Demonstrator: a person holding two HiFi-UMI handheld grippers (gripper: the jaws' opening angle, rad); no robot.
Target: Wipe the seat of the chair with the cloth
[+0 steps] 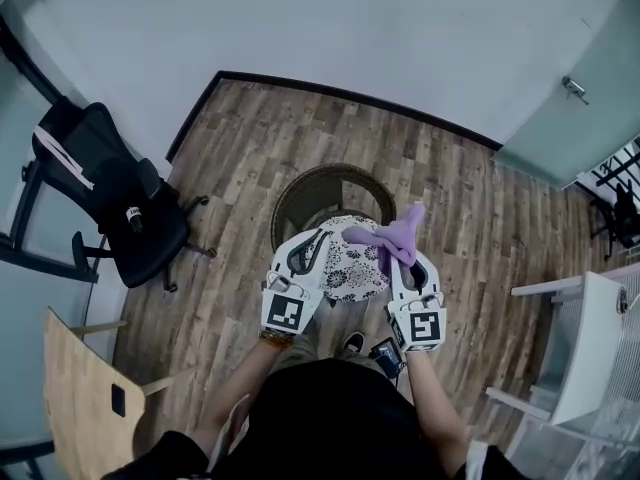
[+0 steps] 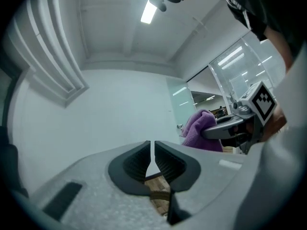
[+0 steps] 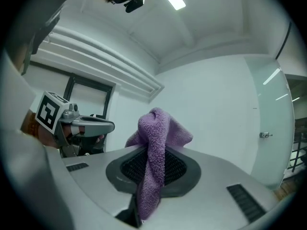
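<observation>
The right tongs are clamping the purple terry cloth by a bunched fold. In the right gripper view the cloth is running up between the closed jaws and flopping over above their tips in a loose peak. The left tongs are carrying nothing. In the left gripper view their jaws are standing almost together, with only a sliver of gap between them.

Both tongs are hovering side by side over the round wicker chair. The cloth is hanging above the far right edge of its white, black-flowered seat cushion. Both gripper views are looking out at walls and ceiling rather than down, so the cloth is probably not touching the seat and the wiping is probably not yet under way.

To wipe well, the right tongs will need tipping downward until the free end of the cloth is lying flat on the cushion. The fabric, not the hard jaw tips, should be meeting the pattern. Overlapping strokes from the far edge to the near edge should cover the whole round. The left tongs are best kept clear at the left, or used to steady the wicker rim. Since only a narrow fold is being pinched, a hard drag could pull the cloth free.

The cloth is looking soft, limp and thick-piled, lilac all over and crumpled rather than folded.
</observation>
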